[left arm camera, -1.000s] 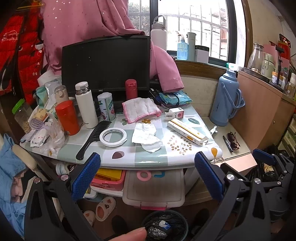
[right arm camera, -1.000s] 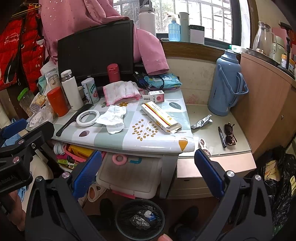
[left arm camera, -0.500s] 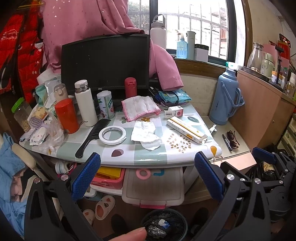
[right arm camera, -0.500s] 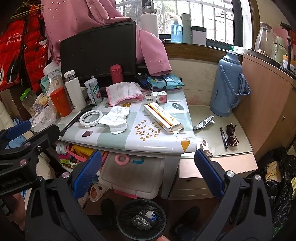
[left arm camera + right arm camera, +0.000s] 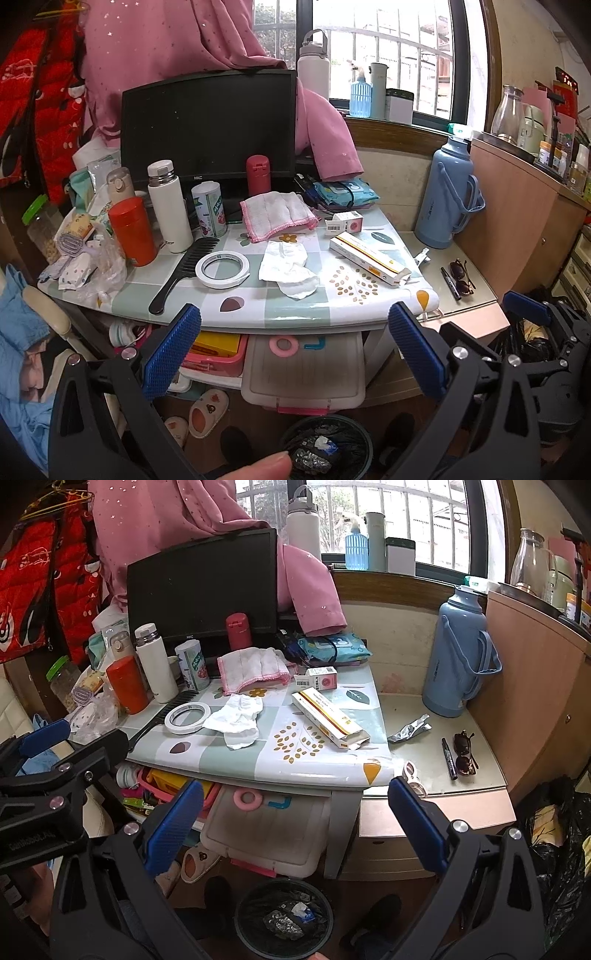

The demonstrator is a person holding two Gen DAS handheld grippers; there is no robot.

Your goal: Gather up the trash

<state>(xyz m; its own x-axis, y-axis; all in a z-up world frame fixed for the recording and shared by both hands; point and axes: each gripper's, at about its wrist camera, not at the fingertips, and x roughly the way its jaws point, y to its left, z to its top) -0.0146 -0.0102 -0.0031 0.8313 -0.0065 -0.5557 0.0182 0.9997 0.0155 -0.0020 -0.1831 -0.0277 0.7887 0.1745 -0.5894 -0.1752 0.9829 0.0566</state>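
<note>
A crumpled white tissue (image 5: 286, 266) (image 5: 238, 720) lies mid-table. A long opened white carton (image 5: 367, 256) (image 5: 328, 718) lies to its right, and a small white-and-pink box (image 5: 343, 223) (image 5: 319, 677) behind it. A crumpled foil wrapper (image 5: 410, 731) lies on the lower side counter. A black-lined trash bin (image 5: 327, 448) (image 5: 284, 917) holding scraps stands on the floor below. My left gripper (image 5: 295, 354) and right gripper (image 5: 295, 823) are both open and empty, held in front of and below the table edge.
The table (image 5: 280, 314) also carries a tape roll (image 5: 221, 267), black comb (image 5: 183, 273), flasks, a red cup (image 5: 133, 230), a pink-edged cloth (image 5: 279, 214) and a monitor (image 5: 208, 125). A blue thermos (image 5: 460, 653), sunglasses (image 5: 465, 751) and pen sit on the counter. Storage bins fill the space under the table.
Both grippers have drifted slightly closer to the table and a little upward. Both stay open and empty. Nothing on the table has moved.
</note>
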